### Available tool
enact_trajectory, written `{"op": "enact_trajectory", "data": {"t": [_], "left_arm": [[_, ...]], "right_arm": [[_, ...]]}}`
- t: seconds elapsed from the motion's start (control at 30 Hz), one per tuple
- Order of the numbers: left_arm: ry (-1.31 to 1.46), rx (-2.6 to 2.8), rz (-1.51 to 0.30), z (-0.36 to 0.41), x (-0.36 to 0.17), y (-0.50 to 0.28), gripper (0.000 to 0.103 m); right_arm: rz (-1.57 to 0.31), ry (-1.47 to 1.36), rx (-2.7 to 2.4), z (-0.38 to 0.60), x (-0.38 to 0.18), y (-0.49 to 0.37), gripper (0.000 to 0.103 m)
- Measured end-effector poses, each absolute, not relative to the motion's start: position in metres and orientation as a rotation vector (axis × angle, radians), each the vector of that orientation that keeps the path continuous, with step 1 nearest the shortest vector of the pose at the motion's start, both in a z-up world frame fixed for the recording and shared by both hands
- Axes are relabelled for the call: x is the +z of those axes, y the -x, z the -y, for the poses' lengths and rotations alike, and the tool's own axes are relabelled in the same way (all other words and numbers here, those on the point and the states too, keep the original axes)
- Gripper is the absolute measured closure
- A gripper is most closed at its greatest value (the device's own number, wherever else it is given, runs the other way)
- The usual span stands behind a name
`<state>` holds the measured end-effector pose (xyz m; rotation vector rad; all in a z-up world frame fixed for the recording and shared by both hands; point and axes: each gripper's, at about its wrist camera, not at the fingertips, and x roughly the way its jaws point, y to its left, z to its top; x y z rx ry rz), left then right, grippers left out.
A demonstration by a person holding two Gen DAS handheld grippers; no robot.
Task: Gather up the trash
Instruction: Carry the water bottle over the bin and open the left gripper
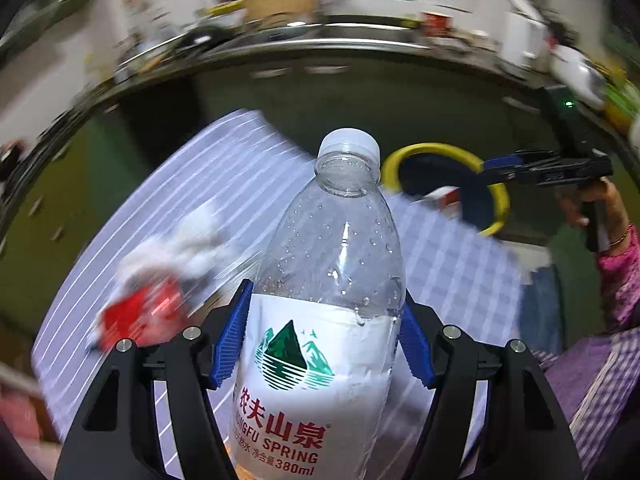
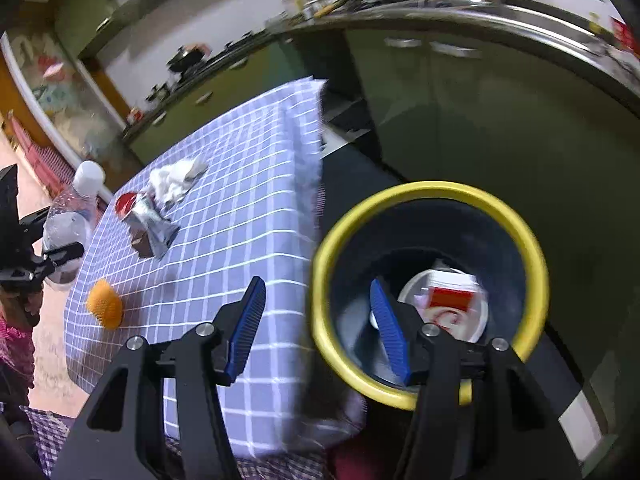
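Note:
My left gripper (image 1: 326, 320) is shut on a clear water bottle (image 1: 336, 240) with a white cap and a white label, and holds it upright above the checked tablecloth (image 1: 440, 264). In the right wrist view the bottle (image 2: 68, 220) hangs off the table's left edge. My right gripper (image 2: 318, 328) is open and straddles the near rim of a dark bin with a yellow rim (image 2: 432, 190), one finger inside and one over the cloth. No pad presses on the rim. A white lid and a red-and-white carton (image 2: 452, 296) lie in the bin.
On the blue checked table (image 2: 248, 160) lie a crumpled white tissue (image 2: 176, 180), a silver wrapper with a red cap (image 2: 148, 220) and an orange ribbed piece (image 2: 105, 304). Green cabinets (image 2: 480, 120) stand behind the bin. A hand (image 1: 592, 208) in a pink sleeve holds the right gripper.

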<state>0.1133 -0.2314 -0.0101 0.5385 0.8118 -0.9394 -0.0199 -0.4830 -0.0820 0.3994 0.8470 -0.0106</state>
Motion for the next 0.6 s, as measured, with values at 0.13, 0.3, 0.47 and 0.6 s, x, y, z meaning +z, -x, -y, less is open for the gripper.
{"op": "enact_trajectory", "data": {"t": [0.13, 0.3, 0.47, 0.6], "left_arm": [[-0.548, -1.09, -0.806, 0.309, -0.016, -0.101, 0.036], [-0.592, -1.213, -0.848, 0.407, -0.041, -0.088, 0.036], [-0.6, -1.226, -0.908, 0.479, -0.078, -0.093, 0.036], [-0.581, -1.204, -0.925, 0.501, -0.095, -0.097, 0.028]], "right_arm": [[-0.816, -0.433, -0.067, 0.508, -0.08, 0.052, 0.051], [-0.791, -0.48, -0.131, 0.539, -0.084, 0.084, 0.051], [-0.782, -0.521, -0.171, 0.559, -0.093, 0.107, 0.048], [-0.784, -0.545, -0.19, 0.569, -0.1, 0.114, 0.042]]}}
